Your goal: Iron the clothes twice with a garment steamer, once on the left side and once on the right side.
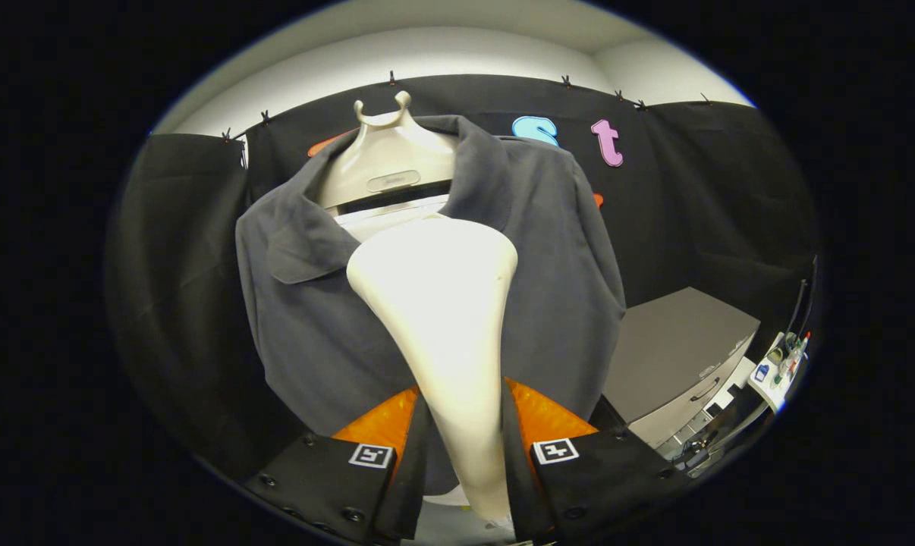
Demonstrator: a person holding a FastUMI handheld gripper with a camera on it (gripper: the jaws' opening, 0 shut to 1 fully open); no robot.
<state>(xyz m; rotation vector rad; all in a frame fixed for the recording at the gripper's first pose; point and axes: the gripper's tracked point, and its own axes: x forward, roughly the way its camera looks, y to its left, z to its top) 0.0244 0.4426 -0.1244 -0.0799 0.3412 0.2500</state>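
Fingers of the gripper [463, 455] clamp the steamer [438, 303] handle between them, its head raised against the grey jacket's [548, 280] open front just ahead on its hanger [385, 163], so ironing looks underway, neither side evidently finished.

Steamer head fills the way ahead

The tool [465, 455] grips the steamer head [438, 303] between both fingers, hard against the grey jacket [313, 334] on its hanger [388, 163]. Open room lies to the right, above the grey cabinet [674, 349].
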